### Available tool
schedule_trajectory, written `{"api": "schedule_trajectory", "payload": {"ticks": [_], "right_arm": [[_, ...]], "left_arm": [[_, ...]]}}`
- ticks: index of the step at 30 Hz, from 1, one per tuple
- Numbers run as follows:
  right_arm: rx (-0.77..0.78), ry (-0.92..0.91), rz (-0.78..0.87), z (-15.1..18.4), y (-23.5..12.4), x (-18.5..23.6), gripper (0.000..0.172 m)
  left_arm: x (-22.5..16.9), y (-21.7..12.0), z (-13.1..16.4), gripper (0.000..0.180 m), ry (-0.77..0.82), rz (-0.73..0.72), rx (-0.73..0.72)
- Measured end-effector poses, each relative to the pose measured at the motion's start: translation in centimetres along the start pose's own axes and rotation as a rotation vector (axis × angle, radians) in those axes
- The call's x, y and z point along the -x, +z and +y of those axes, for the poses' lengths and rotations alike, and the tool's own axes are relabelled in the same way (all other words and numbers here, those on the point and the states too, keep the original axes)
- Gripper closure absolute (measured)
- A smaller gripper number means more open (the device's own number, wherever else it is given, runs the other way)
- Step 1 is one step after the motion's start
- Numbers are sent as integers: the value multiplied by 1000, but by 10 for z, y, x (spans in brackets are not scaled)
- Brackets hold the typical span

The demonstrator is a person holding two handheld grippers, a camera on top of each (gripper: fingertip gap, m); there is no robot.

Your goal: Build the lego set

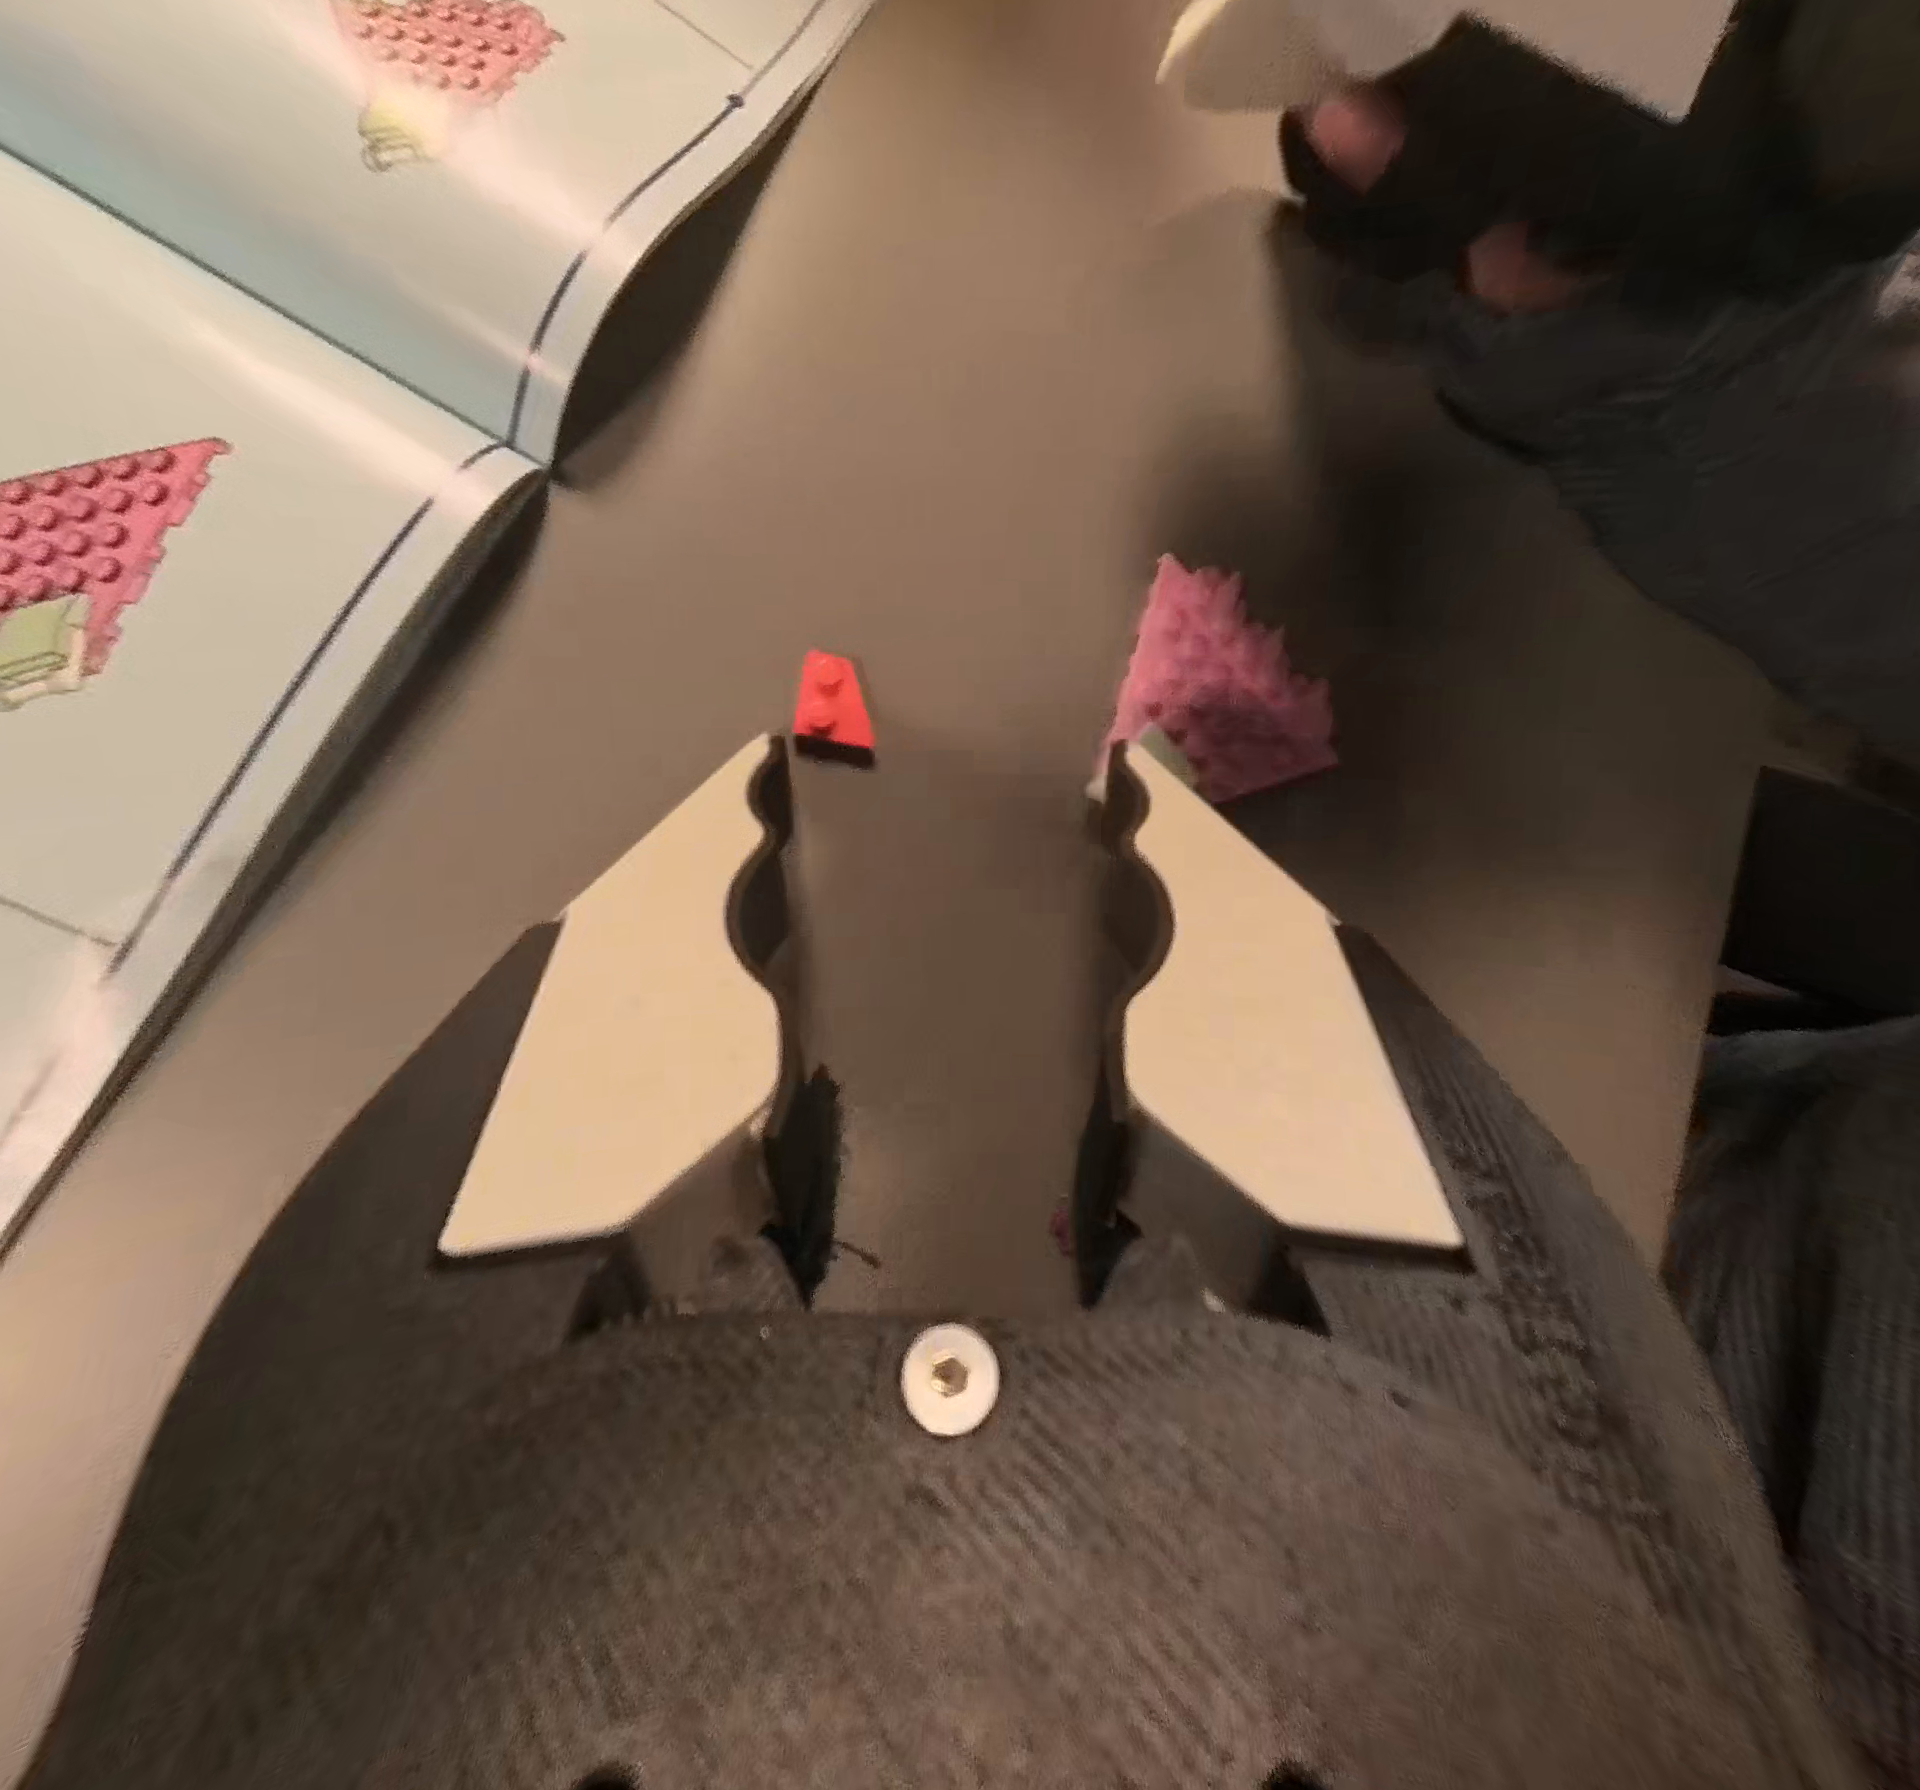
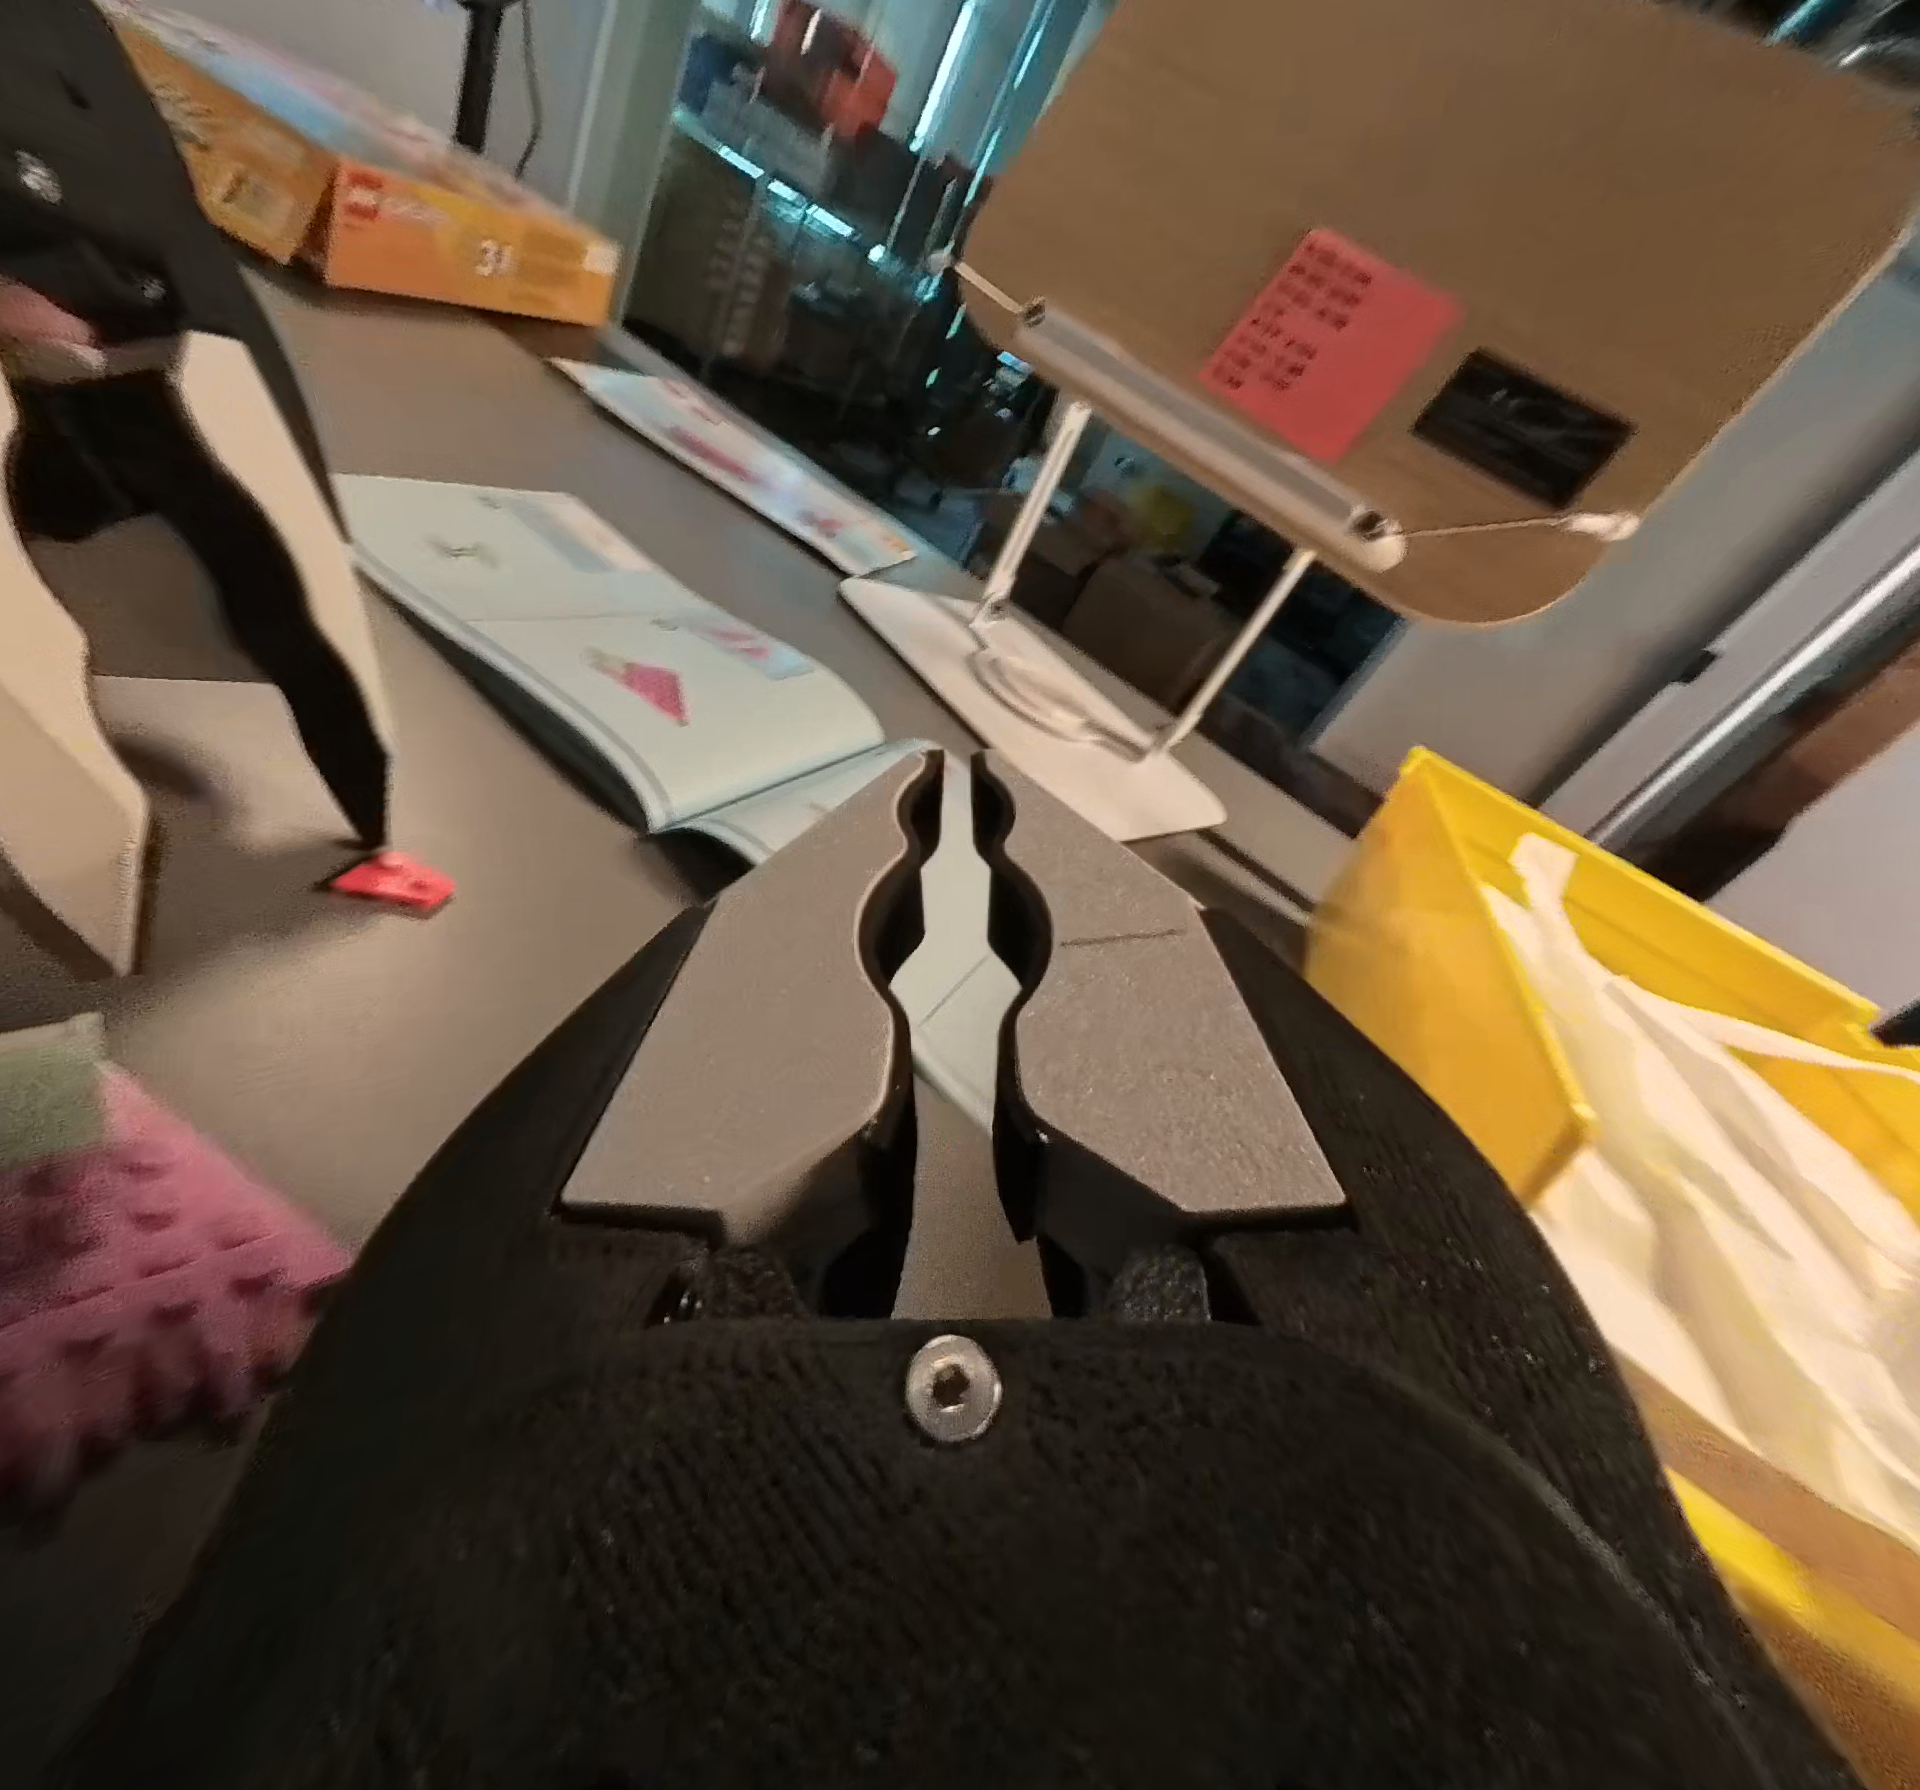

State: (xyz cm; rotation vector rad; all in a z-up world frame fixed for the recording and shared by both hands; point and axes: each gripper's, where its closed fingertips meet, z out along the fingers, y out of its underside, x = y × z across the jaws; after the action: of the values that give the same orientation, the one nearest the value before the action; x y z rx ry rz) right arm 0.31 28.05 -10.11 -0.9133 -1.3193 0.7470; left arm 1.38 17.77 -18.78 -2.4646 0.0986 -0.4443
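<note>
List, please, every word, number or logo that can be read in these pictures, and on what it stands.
Orange box: printed logo and number, which I do not copy.
Red sticker on the brown board: lines of print, too blurred.
Black plate: unreadable.
Open booklet: pictures, no legible words.

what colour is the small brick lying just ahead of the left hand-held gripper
Red; the small brick shows best in the left wrist view.

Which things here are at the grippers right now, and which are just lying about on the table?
At the grippers:
- small red wedge-shaped plastic brick, just off the open left gripper
- pink studded plastic plate, beside its other fingertip
- right gripper, nearly closed, nothing between its fingers

Lying about:
- open instruction booklet
- orange cardboard box
- yellow plastic bin
- white metal stand
</note>
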Motion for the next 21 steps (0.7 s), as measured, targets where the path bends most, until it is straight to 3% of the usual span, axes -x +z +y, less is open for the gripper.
{"api": "schedule_trajectory", "payload": {"ticks": [4,6,8,10,12,14,18,21], "right_arm": [[60,156,-118,-1,-4,17,162],[141,258,-198,1,-12,28,157],[247,334,-351,6,-28,54,155],[303,361,-538,4,-49,84,141],[357,327,-685,8,-66,110,124],[422,265,-748,18,-70,124,118],[555,171,-841,33,-73,135,120],[612,108,-910,33,-77,138,132]], "left_arm": [[-29,2,1,120,4,149,-9],[-33,-6,-8,119,-2,160,-106],[-36,-17,-10,120,27,164,-175],[-37,-24,-2,121,84,134,-187],[-41,-29,6,121,131,110,-185],[-46,-31,12,122,148,107,-187],[-50,-34,18,122,166,106,-217],[-52,-38,17,122,191,102,-253]]}}
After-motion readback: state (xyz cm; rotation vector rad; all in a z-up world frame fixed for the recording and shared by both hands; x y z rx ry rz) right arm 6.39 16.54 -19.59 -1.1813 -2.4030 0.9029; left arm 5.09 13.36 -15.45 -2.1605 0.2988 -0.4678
